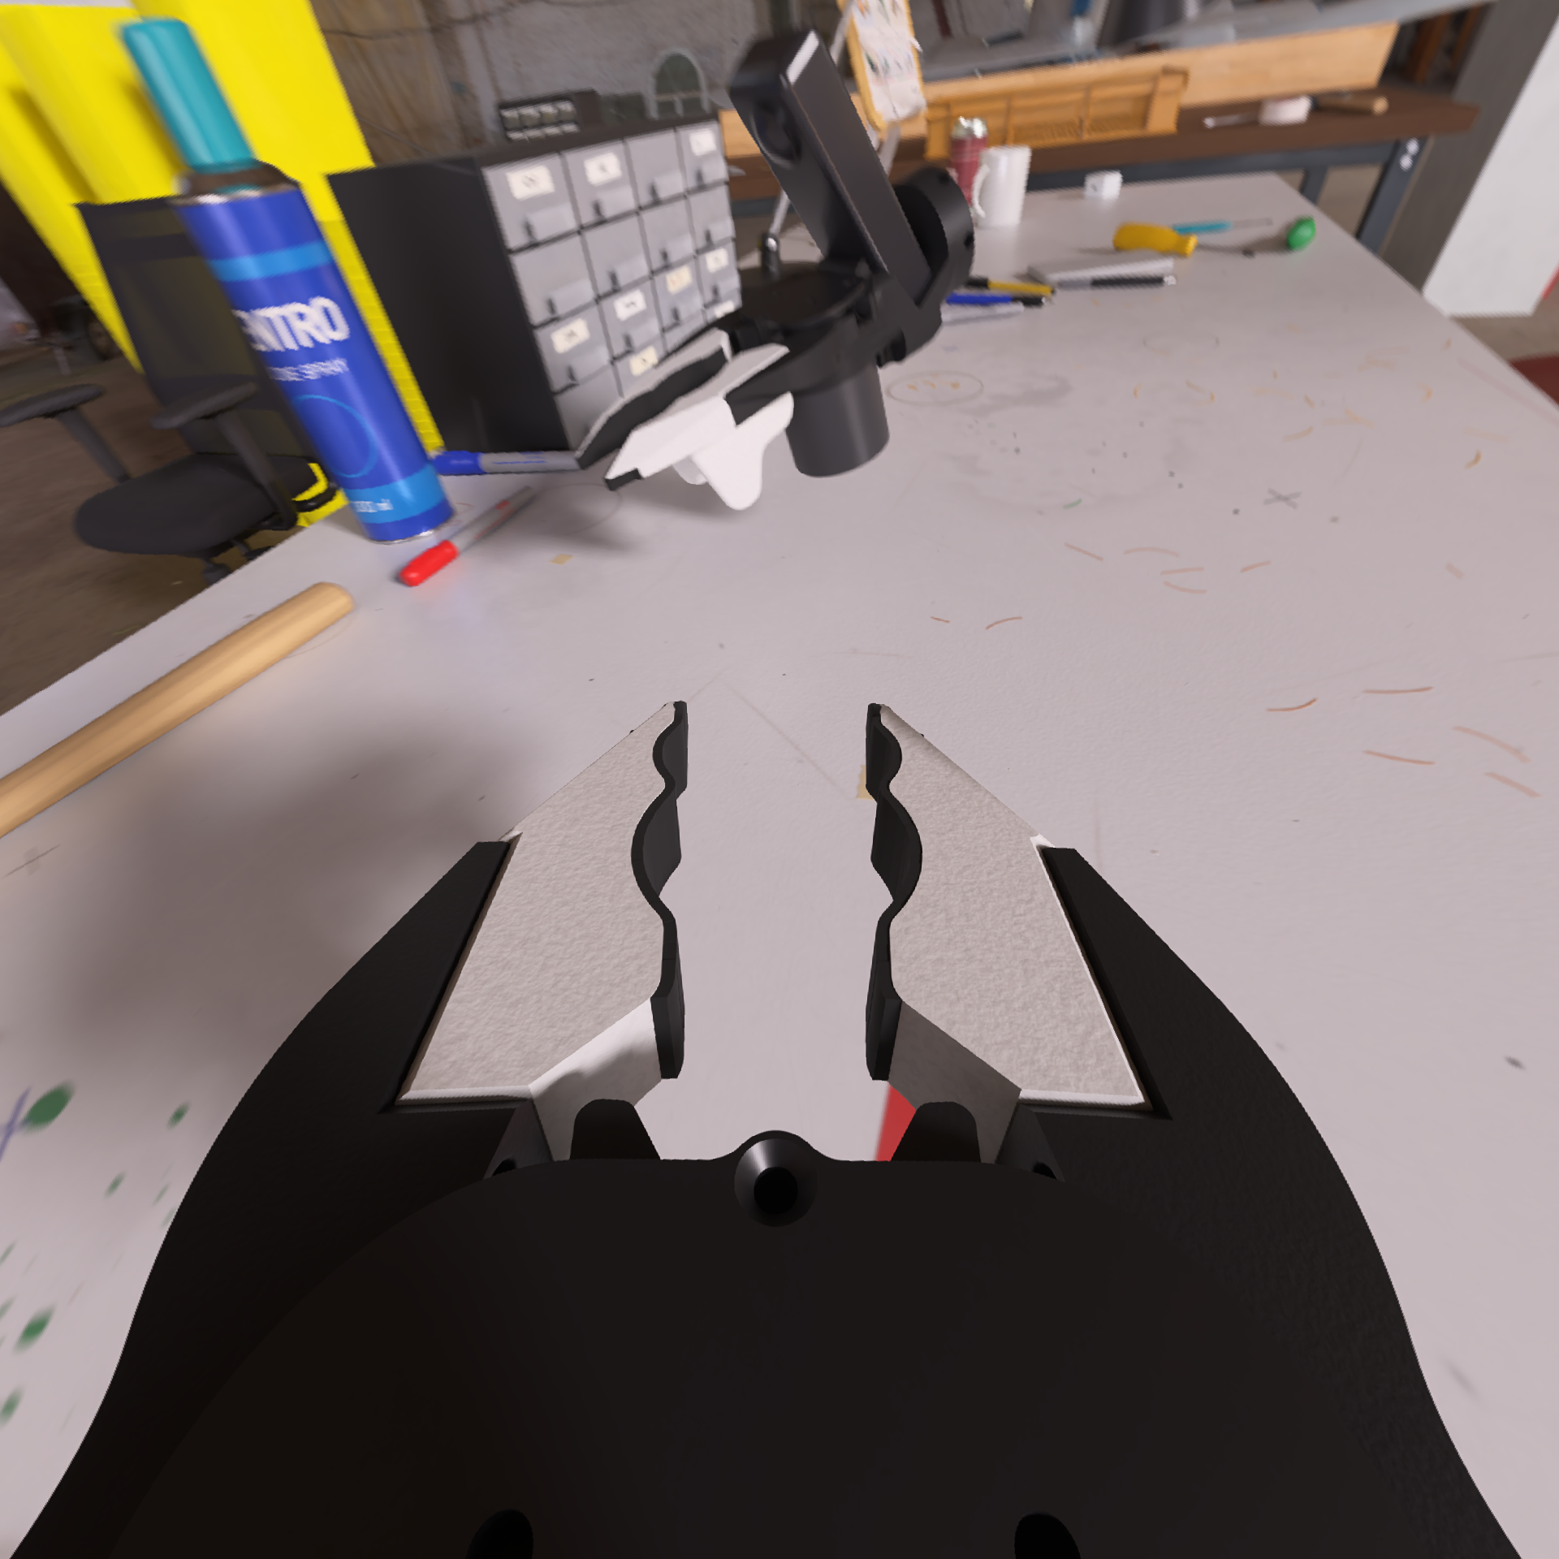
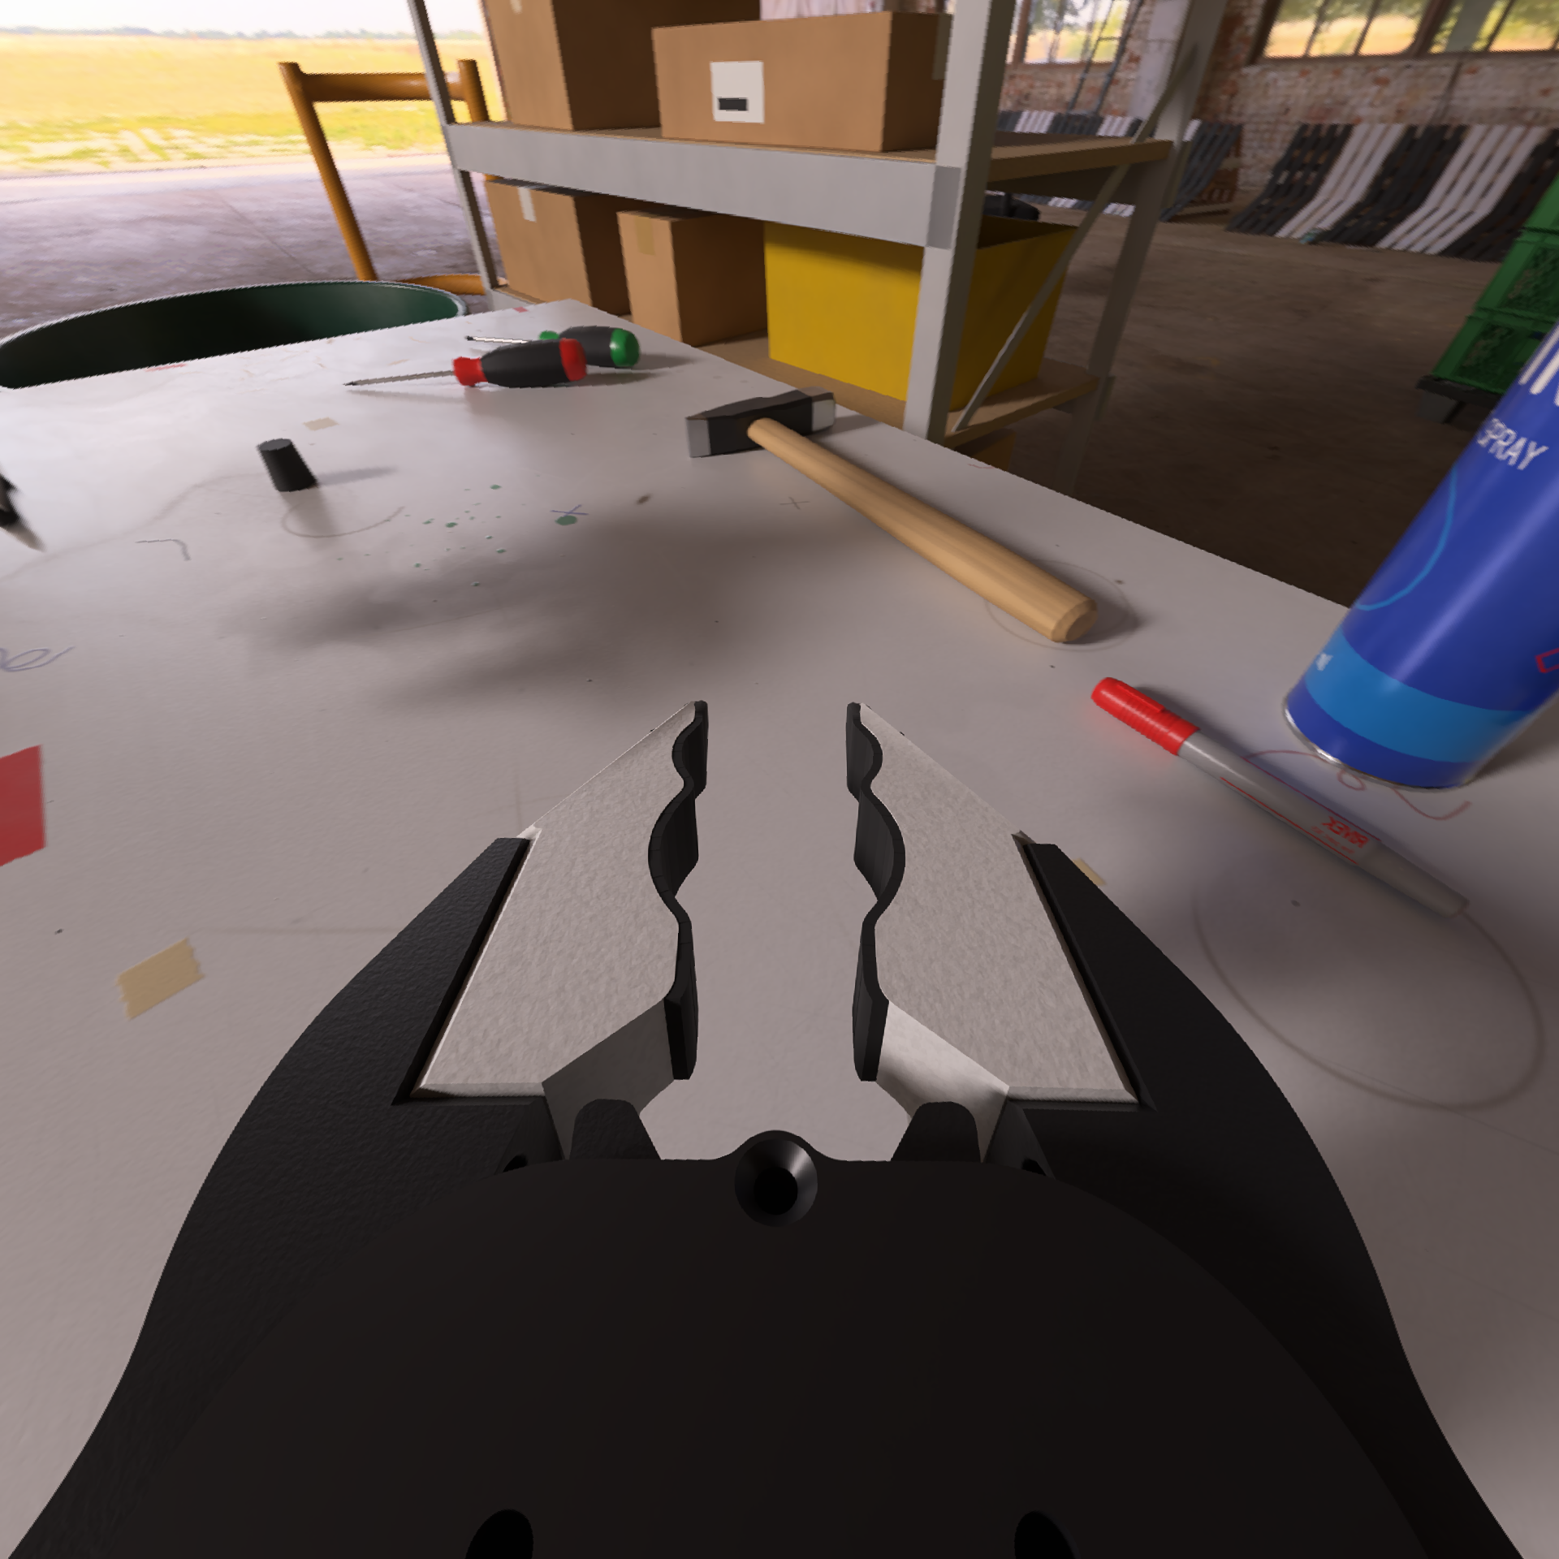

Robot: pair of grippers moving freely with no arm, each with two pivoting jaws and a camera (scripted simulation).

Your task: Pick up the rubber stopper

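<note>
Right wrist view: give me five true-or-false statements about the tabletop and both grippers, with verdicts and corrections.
1. The rubber stopper stands on the table, gripped by nothing. True.
2. The right gripper is shut on the stopper. False: its jaws are apart and empty, with the stopper far ahead to its left.
3. The hammer lies flat with its head toward the shelf side of the table. True.
4. The red-capped marker lies beside the blue spray can. True.
5. The left gripper holds the marker. False: its jaws are open over bare table.
</note>
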